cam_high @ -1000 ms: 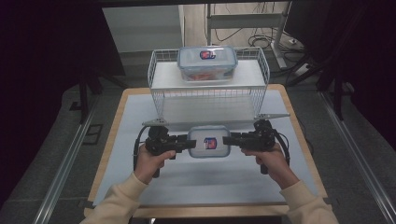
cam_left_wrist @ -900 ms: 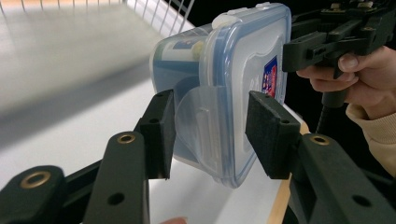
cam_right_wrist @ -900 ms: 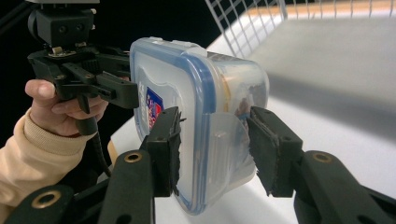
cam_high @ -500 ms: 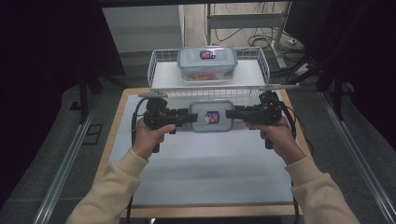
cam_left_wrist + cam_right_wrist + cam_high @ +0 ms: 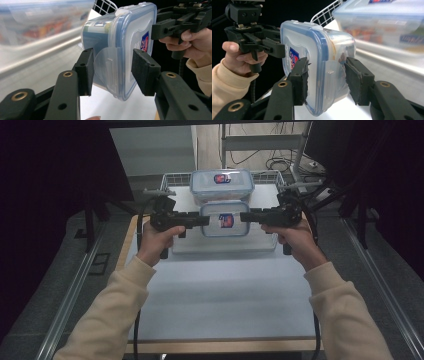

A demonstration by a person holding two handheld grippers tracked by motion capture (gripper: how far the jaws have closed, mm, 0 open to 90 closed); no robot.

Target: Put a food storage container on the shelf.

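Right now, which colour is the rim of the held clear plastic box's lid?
Blue rim, clearest in the right gripper view.

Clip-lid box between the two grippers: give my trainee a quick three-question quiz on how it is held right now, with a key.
1. True or false: the left gripper and the right gripper each clamp one end of the carried box.
2. Which part of the carried box sits between each gripper's jaws? A) a clear lid clip B) the red and blue label C) a basket wire
3. Fill in: a second lidded box rests in the white wire ____.

Key: 1 true; 2 A; 3 basket.
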